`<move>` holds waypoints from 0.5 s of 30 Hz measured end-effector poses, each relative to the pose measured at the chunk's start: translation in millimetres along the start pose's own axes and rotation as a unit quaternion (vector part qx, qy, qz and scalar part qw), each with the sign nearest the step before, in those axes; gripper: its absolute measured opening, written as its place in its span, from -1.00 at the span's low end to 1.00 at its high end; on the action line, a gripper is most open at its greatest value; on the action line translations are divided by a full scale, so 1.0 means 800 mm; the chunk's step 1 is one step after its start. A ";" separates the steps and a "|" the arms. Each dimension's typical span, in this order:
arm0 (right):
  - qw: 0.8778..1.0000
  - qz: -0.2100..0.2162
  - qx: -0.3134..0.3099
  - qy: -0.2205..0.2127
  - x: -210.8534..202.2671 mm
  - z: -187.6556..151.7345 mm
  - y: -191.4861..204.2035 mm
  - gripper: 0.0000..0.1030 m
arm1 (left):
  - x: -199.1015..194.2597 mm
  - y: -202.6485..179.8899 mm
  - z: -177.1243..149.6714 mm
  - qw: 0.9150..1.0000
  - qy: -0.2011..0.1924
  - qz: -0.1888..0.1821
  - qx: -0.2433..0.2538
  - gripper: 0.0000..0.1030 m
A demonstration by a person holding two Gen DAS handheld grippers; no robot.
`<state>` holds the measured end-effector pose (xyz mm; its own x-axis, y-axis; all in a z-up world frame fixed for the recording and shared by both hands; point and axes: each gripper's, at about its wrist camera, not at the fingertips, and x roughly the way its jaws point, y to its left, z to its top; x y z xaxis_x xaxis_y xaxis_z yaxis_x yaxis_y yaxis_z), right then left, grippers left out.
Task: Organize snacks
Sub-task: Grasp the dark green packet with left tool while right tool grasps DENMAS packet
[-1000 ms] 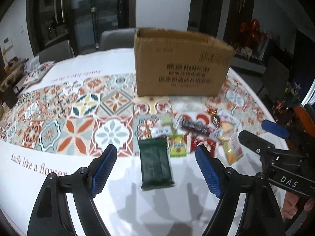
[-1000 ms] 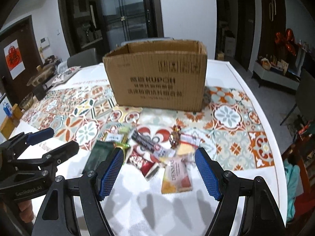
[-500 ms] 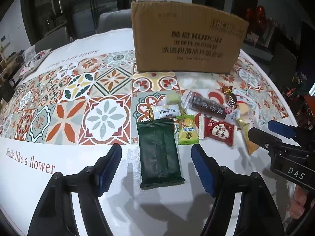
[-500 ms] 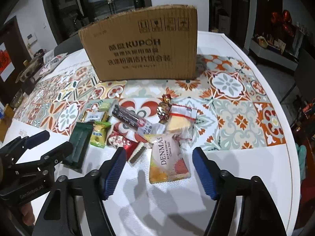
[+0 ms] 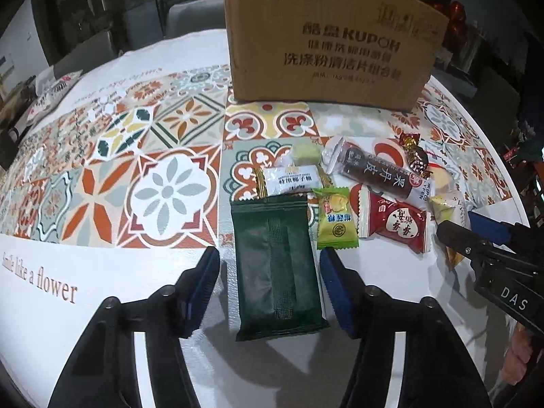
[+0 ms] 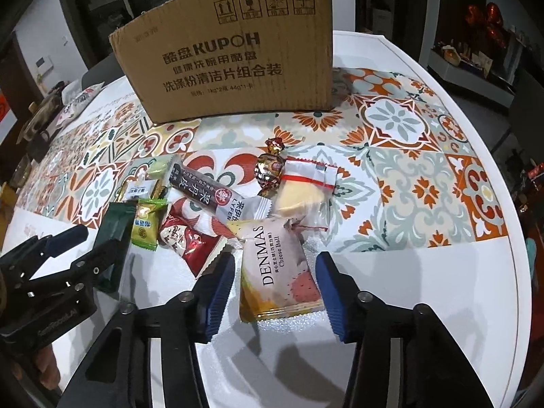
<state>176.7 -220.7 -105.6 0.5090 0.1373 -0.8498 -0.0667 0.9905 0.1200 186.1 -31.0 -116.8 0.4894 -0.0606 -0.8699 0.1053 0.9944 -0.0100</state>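
1. On the patterned tablecloth (image 5: 102,183), closer now than a second ago: left gripper (image 5: 270,284) lowered, jaws spread around the dark green packet (image 5: 277,265), not yet touching.
2. Right gripper (image 6: 273,287) likewise advanced, jaws spread either side of the cheese ball packet (image 6: 278,272).
3. Behind the snack pile, unmoved: cardboard box (image 6: 231,64).

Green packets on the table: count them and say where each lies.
3: dark green packet between the left tongs; yellow-green candy right of it; pale green sweet nearer the cardboard box. Others may hide underneath.
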 end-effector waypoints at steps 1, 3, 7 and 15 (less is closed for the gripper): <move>1.000 0.000 -0.001 0.000 0.001 0.000 0.001 -0.09 | 0.002 0.000 -0.001 1.000 0.004 -0.005 -0.002 0.04; 1.000 -0.001 -0.006 -0.001 0.001 -0.001 0.002 -0.12 | 0.005 0.000 -0.002 1.000 0.008 -0.009 -0.002 -0.01; 1.000 -0.002 -0.011 -0.001 0.000 -0.003 0.005 -0.20 | 0.005 -0.002 -0.003 1.000 0.005 -0.003 -0.002 -0.11; 1.000 0.001 -0.015 -0.008 -0.008 -0.007 0.009 -0.34 | -0.008 -0.002 -0.007 1.000 -0.011 -0.005 -0.001 -0.14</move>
<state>168.2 -214.6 -102.3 0.5225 0.1391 -0.8412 -0.0929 0.9900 0.1060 178.1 -31.9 -113.8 0.5064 -0.0727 -0.8592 0.1087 0.9939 -0.0200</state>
